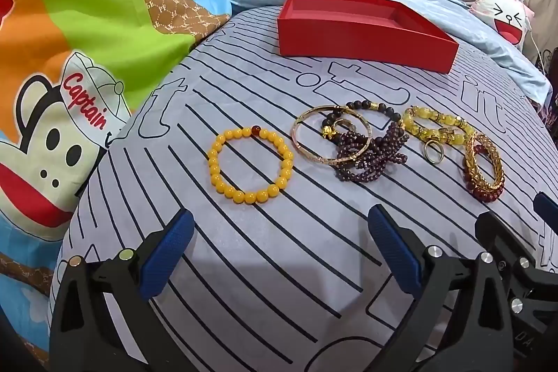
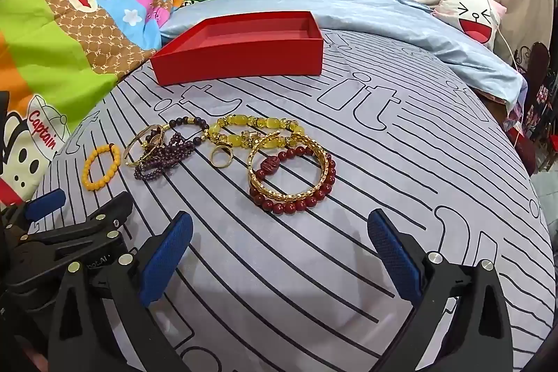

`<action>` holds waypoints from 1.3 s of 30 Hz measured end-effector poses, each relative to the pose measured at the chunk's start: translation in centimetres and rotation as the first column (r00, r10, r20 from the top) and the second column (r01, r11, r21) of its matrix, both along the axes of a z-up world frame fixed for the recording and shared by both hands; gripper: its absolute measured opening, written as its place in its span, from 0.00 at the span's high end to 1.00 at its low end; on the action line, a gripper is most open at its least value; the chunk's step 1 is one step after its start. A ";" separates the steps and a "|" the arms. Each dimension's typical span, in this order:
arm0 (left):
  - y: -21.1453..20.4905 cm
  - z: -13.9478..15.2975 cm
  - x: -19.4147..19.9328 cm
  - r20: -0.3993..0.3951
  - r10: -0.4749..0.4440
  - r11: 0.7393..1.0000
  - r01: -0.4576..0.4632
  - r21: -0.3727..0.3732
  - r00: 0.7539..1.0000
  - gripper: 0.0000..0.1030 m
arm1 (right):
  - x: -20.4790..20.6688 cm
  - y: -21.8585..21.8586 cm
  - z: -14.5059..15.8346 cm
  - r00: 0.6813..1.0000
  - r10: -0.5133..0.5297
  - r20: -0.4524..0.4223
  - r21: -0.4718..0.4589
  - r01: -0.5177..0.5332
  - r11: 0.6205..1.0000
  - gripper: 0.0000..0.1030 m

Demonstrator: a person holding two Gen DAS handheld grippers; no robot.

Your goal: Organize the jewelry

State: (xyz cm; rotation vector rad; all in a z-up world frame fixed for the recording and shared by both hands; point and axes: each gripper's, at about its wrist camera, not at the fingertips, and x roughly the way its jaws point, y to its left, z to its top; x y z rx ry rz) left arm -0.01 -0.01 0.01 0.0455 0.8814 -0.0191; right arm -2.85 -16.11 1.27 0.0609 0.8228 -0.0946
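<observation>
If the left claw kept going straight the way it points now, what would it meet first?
Probably the striped bedsheet, just short of the yellow bead bracelet. The left claw is open and empty; depth is hard to judge.

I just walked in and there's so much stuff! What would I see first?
Probably the bright red box, open and empty, at the far side of the striped bedsheet. Nearer lies a row of bracelets: a yellow bead bracelet alone at the left end, and a gold bangle lying on a dark red bead bracelet at the right.
</observation>
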 end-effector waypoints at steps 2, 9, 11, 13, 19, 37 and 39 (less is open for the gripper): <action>0.0 0.0 0.0 0.001 -0.001 1.000 0.001 0.001 1.000 0.08 | -0.1 0.0 0.1 1.000 -0.001 0.013 -0.004 0.001 1.000 0.06; -0.3 0.1 -0.1 0.004 0.000 1.000 0.000 0.003 1.000 0.08 | -0.2 0.0 0.1 1.000 -0.001 0.002 -0.002 0.001 1.000 0.06; -0.3 -0.2 -0.3 0.006 -0.002 1.000 0.002 0.006 1.000 0.08 | -0.2 -0.1 0.0 1.000 -0.003 0.003 -0.001 0.003 1.000 0.06; -0.4 -0.2 -0.4 0.009 -0.003 1.000 0.003 0.008 1.000 0.08 | -0.2 -0.1 0.0 1.000 -0.002 0.003 -0.001 0.002 1.000 0.06; -0.2 0.2 -0.4 0.011 -0.002 1.000 0.002 0.003 1.000 0.08 | -0.4 -0.1 0.1 1.000 -0.004 0.003 0.000 0.004 1.000 0.06; 0.7 0.7 -1.0 0.014 0.006 1.000 -0.006 -0.006 1.000 0.08 | -1.2 0.5 0.5 1.000 -0.001 -0.001 -0.007 0.001 1.000 0.06; 0.8 0.8 -1.0 0.019 0.006 1.000 -0.006 -0.002 1.000 0.08 | -1.3 0.6 0.7 1.000 0.000 0.000 -0.010 0.000 1.000 0.06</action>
